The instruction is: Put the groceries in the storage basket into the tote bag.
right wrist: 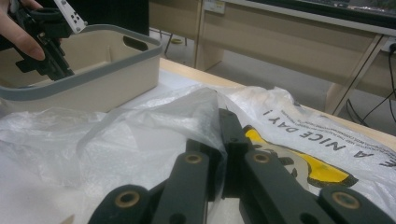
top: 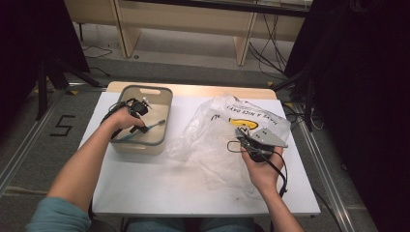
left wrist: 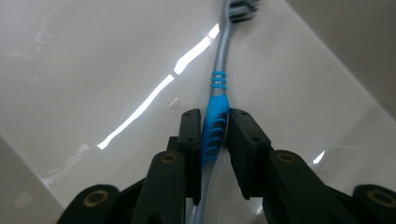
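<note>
A toothbrush (top: 151, 126) with a blue and silver handle (left wrist: 220, 84) lies in a beige bin (top: 167, 104) at the table's left. My left gripper (top: 136, 126) reaches down into the bin, and its jaws (left wrist: 215, 122) press on the blue ribbed grip from both sides. The bristle head points away from it. To the right lies a crumpled clear plastic bag (top: 217, 121) with a yellow print and the words "have a nice day". My right gripper (top: 239, 131) is shut on a fold of the bag's film (right wrist: 140, 135), pinched between its jaws (right wrist: 219, 122).
The bin (right wrist: 93, 74) has a grey rim and handle cut-outs, and stands on a white table top (top: 169, 188). Beyond the table's far edge are wooden furniture legs (top: 126, 34) and cables on the floor. Dark curtains stand at both sides.
</note>
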Demonstrator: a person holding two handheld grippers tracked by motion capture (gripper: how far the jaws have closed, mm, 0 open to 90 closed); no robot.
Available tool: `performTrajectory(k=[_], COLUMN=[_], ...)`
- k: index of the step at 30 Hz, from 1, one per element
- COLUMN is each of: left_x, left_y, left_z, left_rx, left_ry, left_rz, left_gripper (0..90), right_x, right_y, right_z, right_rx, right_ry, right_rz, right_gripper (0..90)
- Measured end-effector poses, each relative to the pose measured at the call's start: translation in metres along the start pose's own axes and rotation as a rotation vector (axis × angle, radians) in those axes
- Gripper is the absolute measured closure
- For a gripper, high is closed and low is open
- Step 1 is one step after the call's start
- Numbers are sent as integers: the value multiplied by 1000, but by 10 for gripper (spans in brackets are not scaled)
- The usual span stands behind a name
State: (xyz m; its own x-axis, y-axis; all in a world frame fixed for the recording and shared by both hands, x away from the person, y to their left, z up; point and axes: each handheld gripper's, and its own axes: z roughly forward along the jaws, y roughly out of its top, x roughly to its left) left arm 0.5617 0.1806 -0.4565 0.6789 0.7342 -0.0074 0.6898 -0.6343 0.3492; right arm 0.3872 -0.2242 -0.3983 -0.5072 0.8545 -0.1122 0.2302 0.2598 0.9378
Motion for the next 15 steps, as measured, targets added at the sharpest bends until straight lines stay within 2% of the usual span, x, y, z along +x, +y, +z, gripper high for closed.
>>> performTrajectory(k=[15], left_x=[-2], left_y=[2], left_z=[0], left_rx=[29], left_ry=[20], left_rz=[-11], left_gripper=[778], right_x=[0], right_y=[0], right_z=[0], right_rx=[2], right_ry=[-1], right_rz=[0], right_gripper=[900])
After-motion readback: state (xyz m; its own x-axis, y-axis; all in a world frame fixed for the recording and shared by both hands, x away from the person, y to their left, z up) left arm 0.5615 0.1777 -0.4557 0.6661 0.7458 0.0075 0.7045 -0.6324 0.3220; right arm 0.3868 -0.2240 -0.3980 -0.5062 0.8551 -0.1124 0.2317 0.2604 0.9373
